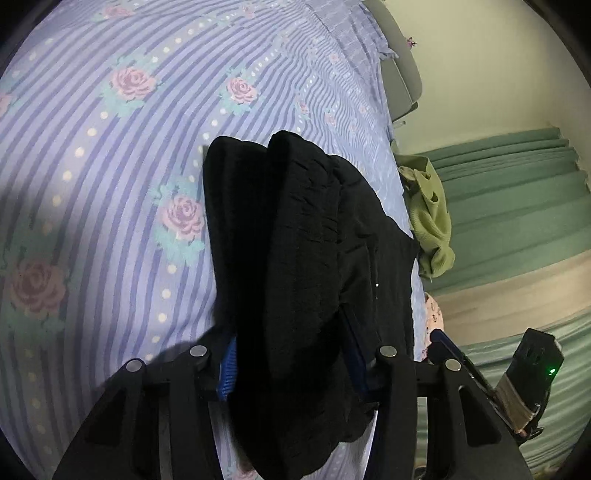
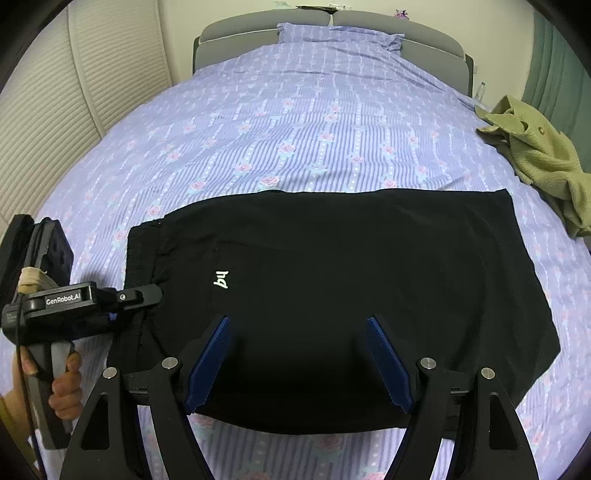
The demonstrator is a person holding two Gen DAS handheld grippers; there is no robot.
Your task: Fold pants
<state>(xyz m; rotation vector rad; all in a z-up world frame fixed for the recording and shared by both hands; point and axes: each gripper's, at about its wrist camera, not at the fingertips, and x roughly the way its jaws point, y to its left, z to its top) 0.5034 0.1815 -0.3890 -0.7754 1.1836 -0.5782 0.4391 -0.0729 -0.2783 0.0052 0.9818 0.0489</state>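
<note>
The left gripper (image 1: 291, 369) has its jaws closed on a thick bunch of the black pants (image 2: 332, 280). In the left wrist view the cloth fills the gap between the blue pads (image 1: 228, 373) and rises forward from them in two rounded folds. The right wrist view shows that same gripper (image 2: 138, 295) clamped at the waistband end of the garment, held by the person's hand (image 2: 64, 384).

The right gripper (image 2: 299, 365) hovers over the near edge of the pants with its jaws spread wide and nothing between the pads. The cloth lies directly beneath and ahead of them.

The pants are spread on the bed (image 2: 295, 129), seemingly already folded into a broad dark block. Their long axis runs crosswise to the right jaws, with the waistband off to the left and the leg end off to the right. A small white logo (image 2: 221, 279) sits ahead and left of the right jaws.

Judging by this layout, the coming fold turns on that crosswise axis. The left jaws already own the waistband end, so carrying it across toward the leg end would halve the block. The right jaws are nearer the middle and the leg end, and are well placed to pin or grip there.

Farther off, to the right beyond the pants, a crumpled green garment (image 2: 539, 158) lies at the bed's edge. A pillow (image 2: 332, 33) rests against the grey headboard (image 2: 236, 33) at the far end.
</note>
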